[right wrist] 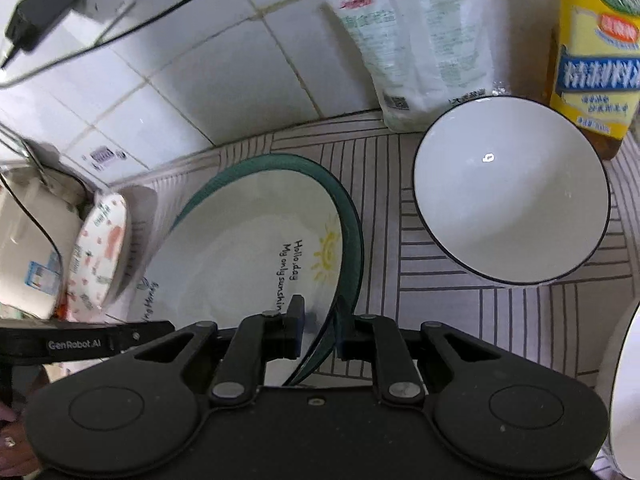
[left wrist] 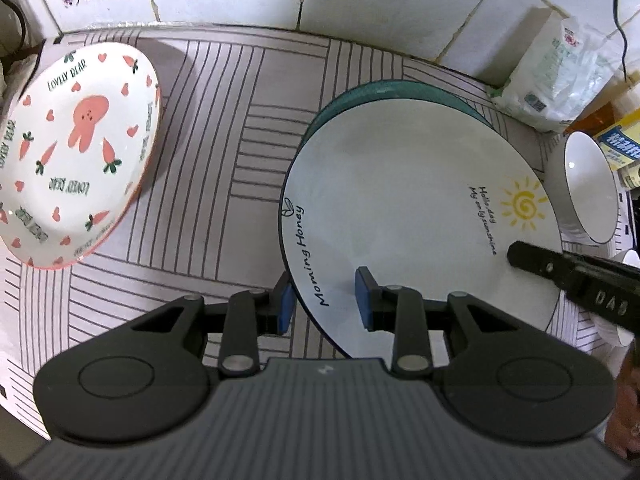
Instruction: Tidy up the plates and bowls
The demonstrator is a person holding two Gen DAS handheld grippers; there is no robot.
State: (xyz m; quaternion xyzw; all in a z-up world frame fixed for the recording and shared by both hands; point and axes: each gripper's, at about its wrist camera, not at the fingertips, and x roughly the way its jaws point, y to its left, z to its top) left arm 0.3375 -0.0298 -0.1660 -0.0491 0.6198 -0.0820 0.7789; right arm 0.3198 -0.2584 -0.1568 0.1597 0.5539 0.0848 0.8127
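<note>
A white plate with a sun drawing and "Morning Honey" text (left wrist: pixel 400 208) lies on a teal plate (left wrist: pixel 400 90) on the striped counter. My left gripper (left wrist: pixel 326 300) is open, its fingers straddling the white plate's near-left rim. My right gripper (right wrist: pixel 320 326) is open, one finger over the white plate (right wrist: pixel 240 256), the other outside the teal plate's rim (right wrist: pixel 352 216); it also shows in the left wrist view (left wrist: pixel 520 254). A rabbit-and-carrot bowl (left wrist: pixel 76 152) stands at the left, also in the right wrist view (right wrist: pixel 100 248). A white black-rimmed bowl (right wrist: pixel 512 192) stands at the right.
A white salt bag (right wrist: pixel 416 48) and a yellow-labelled bottle (right wrist: pixel 596 52) stand against the tiled wall behind the white bowl. A charger and cable (right wrist: pixel 40 4) hang on the wall. Another white dish edge (right wrist: pixel 624 392) shows at the far right.
</note>
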